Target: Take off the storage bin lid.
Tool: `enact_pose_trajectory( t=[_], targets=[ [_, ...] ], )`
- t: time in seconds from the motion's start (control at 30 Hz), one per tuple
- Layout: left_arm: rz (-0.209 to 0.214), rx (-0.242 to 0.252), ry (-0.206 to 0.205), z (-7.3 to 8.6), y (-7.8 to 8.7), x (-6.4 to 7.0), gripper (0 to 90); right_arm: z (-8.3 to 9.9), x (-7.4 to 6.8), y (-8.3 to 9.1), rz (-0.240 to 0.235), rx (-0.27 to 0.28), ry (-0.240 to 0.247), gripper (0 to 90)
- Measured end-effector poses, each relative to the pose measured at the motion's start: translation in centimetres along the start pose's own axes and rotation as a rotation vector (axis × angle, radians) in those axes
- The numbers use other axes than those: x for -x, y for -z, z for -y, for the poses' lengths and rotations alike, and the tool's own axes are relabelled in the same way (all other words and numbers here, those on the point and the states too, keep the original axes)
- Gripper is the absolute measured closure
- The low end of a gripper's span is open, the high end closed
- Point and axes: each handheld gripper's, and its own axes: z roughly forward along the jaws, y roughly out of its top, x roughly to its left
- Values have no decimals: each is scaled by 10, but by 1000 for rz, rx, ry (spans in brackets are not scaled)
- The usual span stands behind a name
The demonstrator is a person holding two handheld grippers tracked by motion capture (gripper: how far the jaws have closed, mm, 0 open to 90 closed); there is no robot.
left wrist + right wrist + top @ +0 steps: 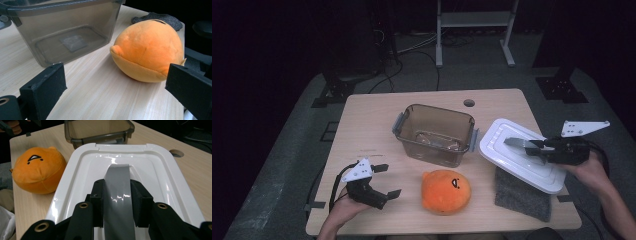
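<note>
My right gripper clamped on grey tape handle of white lid; lid stiff, light, glossy-slick, tab best grip. My left gripper wide, nothing held; orange plush ahead between fingers, soft, light, squeeze mid-body. Bin beyond.

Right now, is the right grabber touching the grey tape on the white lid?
Touching. The right gripper view shows the right gripper with both jaws pressed against the grey tape strip on the white lid.
</note>
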Motion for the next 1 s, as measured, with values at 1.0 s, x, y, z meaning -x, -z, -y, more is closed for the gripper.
enact_pose_trajectory(
  t=[1.0],
  targets=[
    [-5,13,11,0,2,-1,23,57,0,-39,-37,-64,-70,656]
  ],
)
